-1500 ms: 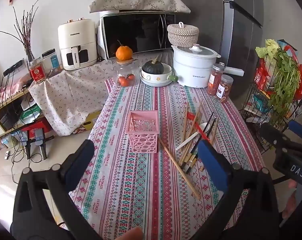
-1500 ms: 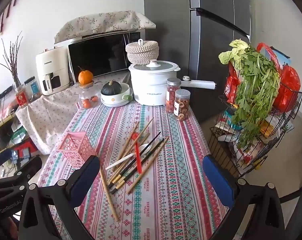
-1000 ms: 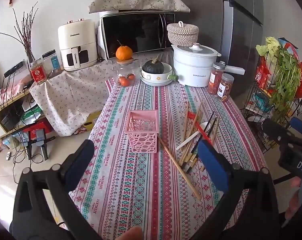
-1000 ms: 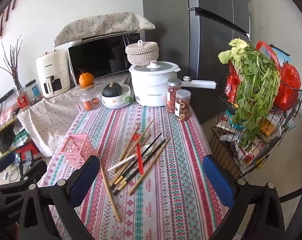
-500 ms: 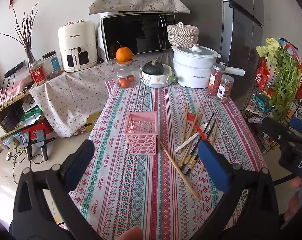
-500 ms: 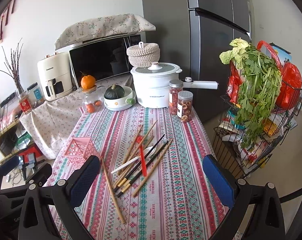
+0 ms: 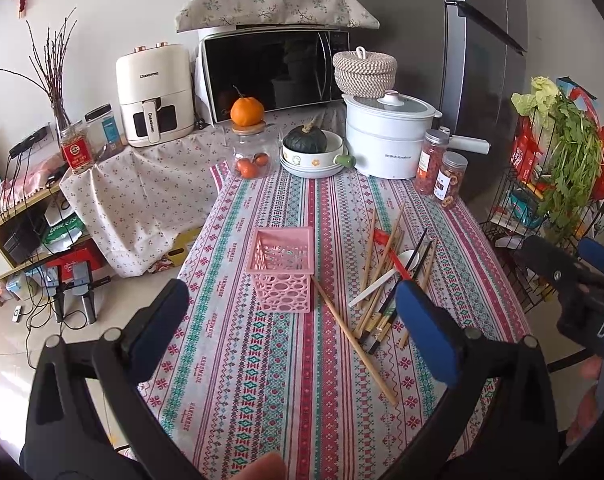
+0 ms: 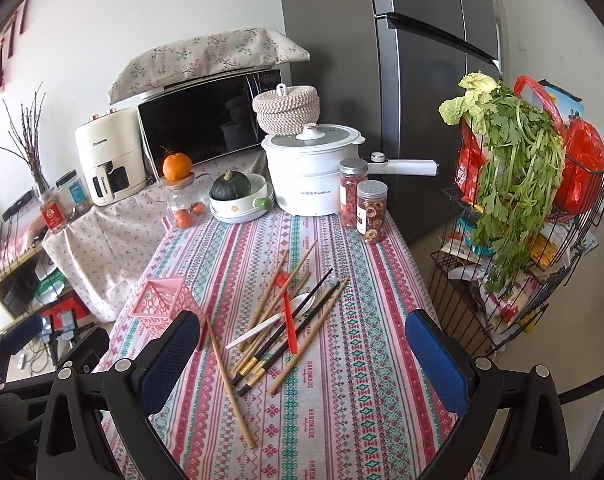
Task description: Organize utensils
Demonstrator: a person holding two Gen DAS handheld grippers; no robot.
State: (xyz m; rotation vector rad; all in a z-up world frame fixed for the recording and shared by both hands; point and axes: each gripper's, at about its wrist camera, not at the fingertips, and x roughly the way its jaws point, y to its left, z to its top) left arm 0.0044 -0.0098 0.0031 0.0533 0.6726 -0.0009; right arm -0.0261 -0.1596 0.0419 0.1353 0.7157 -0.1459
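A pink perforated basket (image 7: 285, 274) stands upright and empty on the striped tablecloth (image 7: 262, 380); it also shows in the right wrist view (image 8: 162, 300). To its right lies a loose pile of wooden and black chopsticks (image 7: 386, 280), a white spoon (image 7: 382, 278) and a red utensil (image 8: 288, 320). One long wooden chopstick (image 7: 354, 338) lies apart, near the basket. My left gripper (image 7: 292, 330) is open and empty, above the table's near end. My right gripper (image 8: 302, 354) is open and empty, above the pile.
At the table's far end stand a white cooking pot (image 7: 388, 140), two spice jars (image 7: 440, 174), a bowl with a squash (image 7: 308, 150) and a glass jar topped by an orange (image 7: 248, 140). A wire rack with greens (image 8: 514, 216) stands right of the table. A microwave (image 7: 270, 72) sits behind.
Both grippers stay open. The right gripper's view has risen and drawn slightly closer over the pile. The left gripper has barely moved.
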